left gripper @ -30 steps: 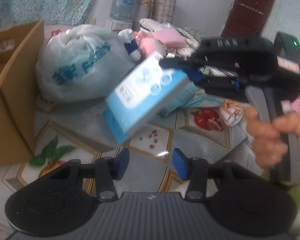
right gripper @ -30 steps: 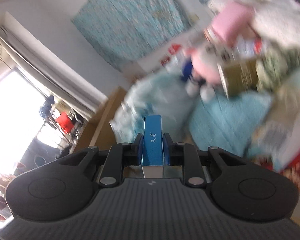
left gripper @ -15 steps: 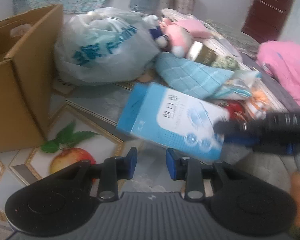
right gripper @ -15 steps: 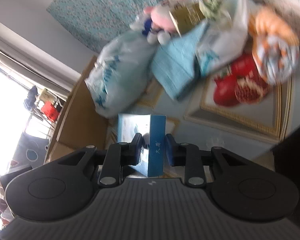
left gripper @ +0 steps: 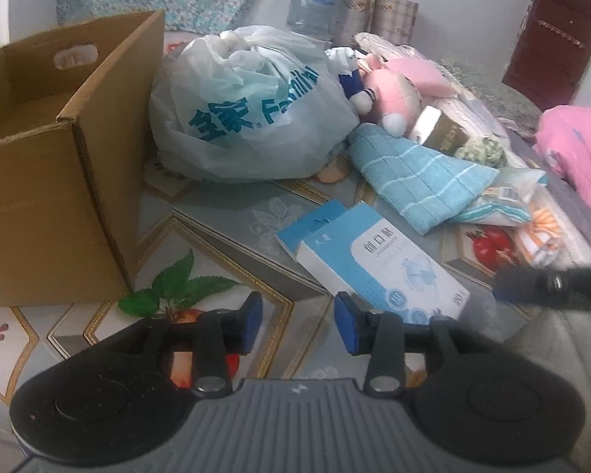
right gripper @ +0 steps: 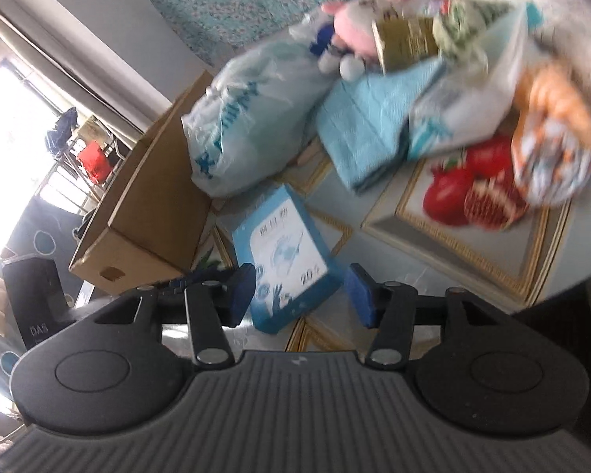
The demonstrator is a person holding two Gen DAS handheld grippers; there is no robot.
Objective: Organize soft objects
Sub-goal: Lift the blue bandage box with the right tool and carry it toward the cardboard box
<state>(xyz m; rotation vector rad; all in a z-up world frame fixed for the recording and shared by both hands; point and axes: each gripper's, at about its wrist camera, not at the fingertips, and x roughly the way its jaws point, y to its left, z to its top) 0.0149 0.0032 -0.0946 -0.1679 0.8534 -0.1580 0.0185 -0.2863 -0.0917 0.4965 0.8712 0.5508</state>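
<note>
- On my far left stands an open carton (left gripper: 59, 181) of plain brown corrugated board, with a cut-out handle hole in its back wall.
- Beside it slumps a thin, crinkly white plastic bag (left gripper: 248, 110) with teal print, knotted at the top and bulging.
- Right of the bag I see a pink plush toy (left gripper: 390, 94), a shiny gold box (left gripper: 441, 130) and a folded blue towel (left gripper: 417, 173) with a pale grid weave.
- The box (left gripper: 378, 260), flat blue-and-white card with printed lettering, lies face up on the glossy fruit-print cloth (left gripper: 216, 236), just ahead of both grippers; half a second ago my right gripper pinched it in the air.
- My left gripper (left gripper: 297, 323) has just been opening; its blue pads stand apart with nothing between them.
- My right gripper (right gripper: 301, 295) has just been opening too; the box's near corner sits in its gap, and the pads do not press it.
- Far right, an orange-patterned cloth bundle (left gripper: 539, 236) sits by the printed pomegranates.
</note>
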